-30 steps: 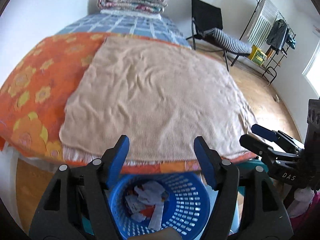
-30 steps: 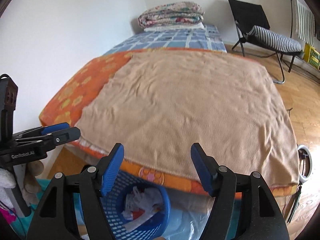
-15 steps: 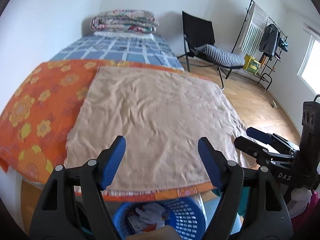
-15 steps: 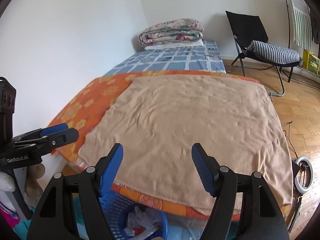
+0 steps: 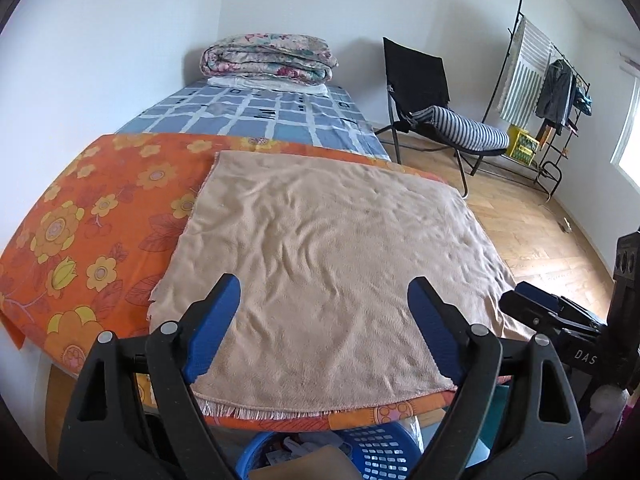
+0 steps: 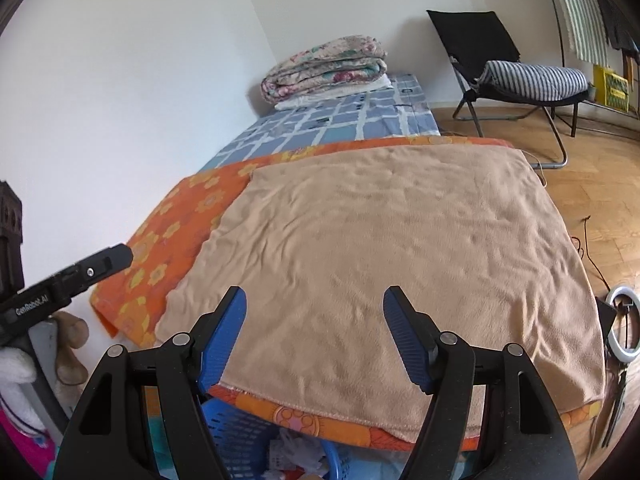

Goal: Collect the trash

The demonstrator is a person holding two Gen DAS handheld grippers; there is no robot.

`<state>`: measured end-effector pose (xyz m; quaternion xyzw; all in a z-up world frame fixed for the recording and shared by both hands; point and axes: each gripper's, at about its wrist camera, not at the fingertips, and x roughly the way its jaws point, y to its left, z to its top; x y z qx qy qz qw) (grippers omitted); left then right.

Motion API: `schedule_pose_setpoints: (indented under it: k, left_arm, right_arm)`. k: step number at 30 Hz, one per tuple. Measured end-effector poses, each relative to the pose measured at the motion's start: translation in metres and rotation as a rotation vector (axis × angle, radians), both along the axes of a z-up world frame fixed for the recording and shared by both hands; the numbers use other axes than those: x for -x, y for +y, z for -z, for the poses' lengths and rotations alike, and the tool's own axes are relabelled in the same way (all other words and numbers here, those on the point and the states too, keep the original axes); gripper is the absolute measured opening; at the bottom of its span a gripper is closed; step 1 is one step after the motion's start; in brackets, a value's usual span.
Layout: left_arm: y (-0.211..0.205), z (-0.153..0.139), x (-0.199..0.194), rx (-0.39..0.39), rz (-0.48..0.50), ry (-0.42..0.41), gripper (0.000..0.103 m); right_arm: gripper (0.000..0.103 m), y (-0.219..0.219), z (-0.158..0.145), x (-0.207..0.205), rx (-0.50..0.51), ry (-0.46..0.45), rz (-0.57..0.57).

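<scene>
A blue perforated basket (image 5: pixel 372 454) sits on the floor at the foot of the bed, with crumpled white paper trash (image 6: pixel 298 458) inside it. Only its rim shows at the bottom of both views. My left gripper (image 5: pixel 324 292) hovers above the basket, over the near edge of the tan blanket (image 5: pixel 320 264); its jaws are opening and nothing is between them. My right gripper (image 6: pixel 314 302) is beside it, also open and empty above the blanket (image 6: pixel 392 260). Each gripper shows in the other's view, the right gripper (image 5: pixel 532 306) at the right edge and the left gripper (image 6: pixel 108 260) at the left.
The bed carries an orange flowered cover (image 5: pixel 92 224), a blue checked sheet (image 5: pixel 264 114) and a folded quilt (image 5: pixel 268 60) at the head. A black chair with a striped cushion (image 5: pixel 464 132), a clothes rack (image 5: pixel 548 80) and a ring light (image 6: pixel 622 320) stand on the wooden floor at right.
Both grippers rose and tilted up, so the basket slid nearly out of view at the bottom. The left jaws spread wider.
</scene>
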<state>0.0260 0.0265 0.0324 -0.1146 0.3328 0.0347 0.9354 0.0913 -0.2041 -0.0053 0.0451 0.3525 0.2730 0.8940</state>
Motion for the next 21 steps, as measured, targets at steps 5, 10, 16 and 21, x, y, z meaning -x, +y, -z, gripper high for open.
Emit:
schedule_pose_setpoints:
  k: [5,10,16,21]
  left_arm:
    - [-0.0039,-0.0006,0.0007,0.004,-0.005,-0.005,0.088]
    - [-0.0051,-0.0004,-0.0001,0.000,-0.002,0.000,0.089]
    - [-0.0096,0.0002,-0.0011,0.015,-0.005,0.009,0.089]
    - [-0.0098,0.0011,-0.0001,0.020,-0.006,0.010,0.089]
  right_arm:
    - [0.071,0.0006,-0.0028,0.0044,0.000,-0.021,0.000]
    - [0.071,0.0008,-0.0012,0.0033,-0.002,-0.009,-0.002]
    - [0.072,0.0015,-0.0001,0.0034,0.000,-0.004,-0.003]
    - [0.073,0.0027,0.0010,0.0035,0.005,-0.001,-0.006]
